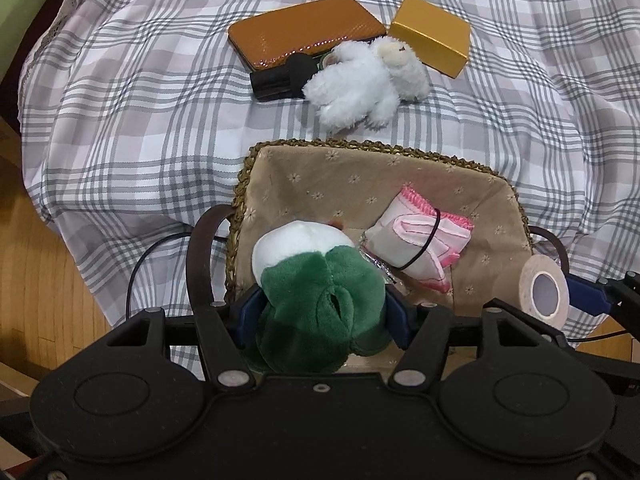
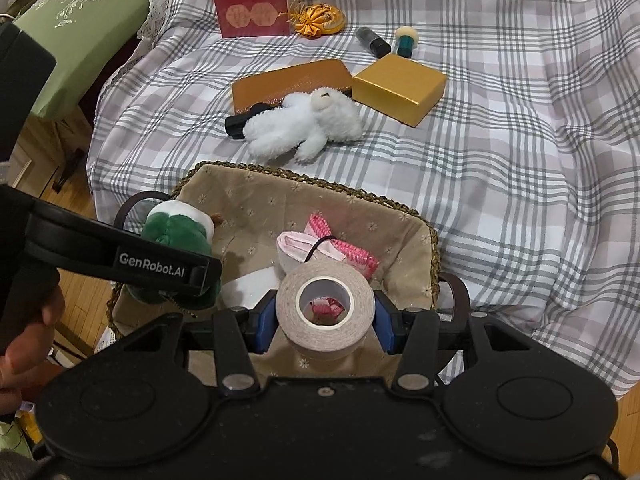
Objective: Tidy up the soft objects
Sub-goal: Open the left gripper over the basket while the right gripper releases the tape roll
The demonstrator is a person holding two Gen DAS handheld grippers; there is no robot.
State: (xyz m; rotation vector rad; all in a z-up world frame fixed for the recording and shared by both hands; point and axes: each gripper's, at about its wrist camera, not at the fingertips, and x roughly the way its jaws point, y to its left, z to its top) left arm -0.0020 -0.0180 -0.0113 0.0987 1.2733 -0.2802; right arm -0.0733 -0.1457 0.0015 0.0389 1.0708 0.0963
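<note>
My left gripper (image 1: 320,312) is shut on a green and white plush toy (image 1: 316,280), held over the near left corner of a woven basket (image 1: 320,145) with a beige flowered lining. My right gripper (image 2: 325,314) is shut on a roll of beige tape (image 2: 326,308), held over the basket's near edge (image 2: 434,240). The tape also shows in the left wrist view (image 1: 544,292), and the plush in the right wrist view (image 2: 176,226). A folded pink and white cloth (image 1: 420,240) bound by a black band lies in the basket. A white fluffy plush (image 1: 368,80) lies on the checked cloth beyond the basket.
Behind the white plush lie a flat orange case (image 1: 304,28), a gold box (image 1: 432,38) and a black object (image 1: 280,78). Farther back are a red box (image 2: 254,14), an orange ornament (image 2: 320,18), a dark tube (image 2: 374,42) and a green-handled puff (image 2: 406,42). Wooden floor lies left.
</note>
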